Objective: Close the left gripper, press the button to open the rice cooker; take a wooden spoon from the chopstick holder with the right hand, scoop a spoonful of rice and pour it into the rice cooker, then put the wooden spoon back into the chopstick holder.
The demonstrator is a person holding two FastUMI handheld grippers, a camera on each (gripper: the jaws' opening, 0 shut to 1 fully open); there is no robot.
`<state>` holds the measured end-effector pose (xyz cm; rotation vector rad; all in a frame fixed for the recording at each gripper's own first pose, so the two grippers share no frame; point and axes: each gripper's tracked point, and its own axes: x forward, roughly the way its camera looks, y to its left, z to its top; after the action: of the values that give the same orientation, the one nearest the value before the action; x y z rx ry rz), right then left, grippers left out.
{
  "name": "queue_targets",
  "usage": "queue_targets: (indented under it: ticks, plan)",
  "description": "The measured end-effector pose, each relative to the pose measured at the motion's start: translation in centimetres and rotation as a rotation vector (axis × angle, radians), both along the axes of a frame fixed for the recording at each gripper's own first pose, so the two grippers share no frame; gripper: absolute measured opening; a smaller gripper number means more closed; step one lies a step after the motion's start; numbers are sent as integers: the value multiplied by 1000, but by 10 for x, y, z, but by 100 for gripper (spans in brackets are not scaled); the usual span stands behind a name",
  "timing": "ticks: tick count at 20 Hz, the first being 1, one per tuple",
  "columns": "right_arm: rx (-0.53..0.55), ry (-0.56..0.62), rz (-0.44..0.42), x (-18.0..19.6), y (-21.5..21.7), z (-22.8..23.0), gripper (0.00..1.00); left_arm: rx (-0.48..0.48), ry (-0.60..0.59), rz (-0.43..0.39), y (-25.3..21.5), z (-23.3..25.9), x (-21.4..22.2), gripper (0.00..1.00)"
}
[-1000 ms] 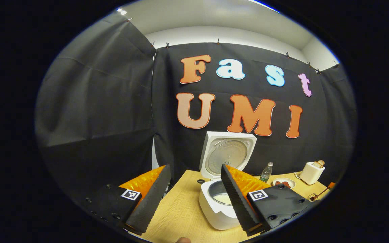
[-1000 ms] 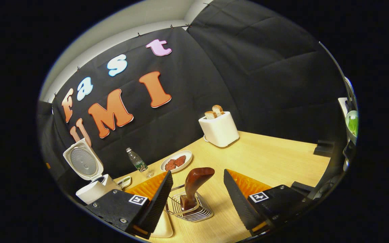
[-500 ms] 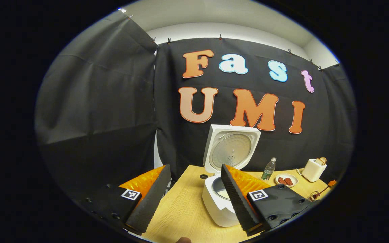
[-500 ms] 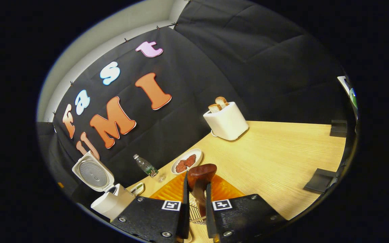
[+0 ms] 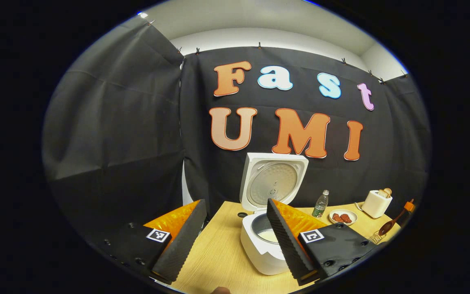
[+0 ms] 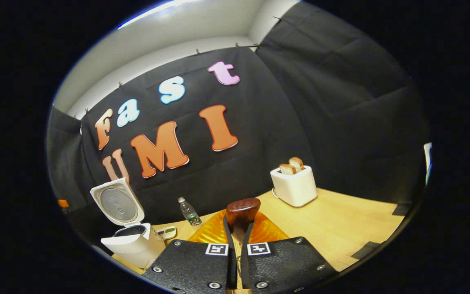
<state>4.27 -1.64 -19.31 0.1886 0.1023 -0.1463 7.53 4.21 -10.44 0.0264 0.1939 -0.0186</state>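
Cooker mouth: the rice cooker (image 5: 264, 249) stands with its lid (image 5: 273, 181) upright at the back, so the pot is open from above and from the front.
Front left: bare surface (image 5: 218, 261) lies between the left tongs (image 5: 235, 241) and the cooker.
Behind the cooker: the booth wall is close.
Right of cooker: a bottle (image 6: 189, 212), a plate (image 5: 342, 217) and a toaster (image 6: 294, 184) stand along the back.
Far right: open surface beside the toaster.
Right tongs (image 6: 237, 249): clamped on the wooden spoon (image 6: 241, 212).

No text can be read; the bottle's (image 5: 321, 204) label is too small.
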Motion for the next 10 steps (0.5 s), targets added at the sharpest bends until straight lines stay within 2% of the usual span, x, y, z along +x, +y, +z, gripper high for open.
queue_targets:
  ticks: [5, 8, 10]
  plan:
    - [-94, -69, 144, -10, 79, 33, 2, 1, -4, -7, -3, 1, -2, 100]
    - [-117, -50, 216, -13, 119, 18, 3, 6, -5, -8, -2, 2, -5, 100]
    - [-157, -18, 233, -10, 136, -4, 3, -1, 0, -12, -2, 0, -5, 100]
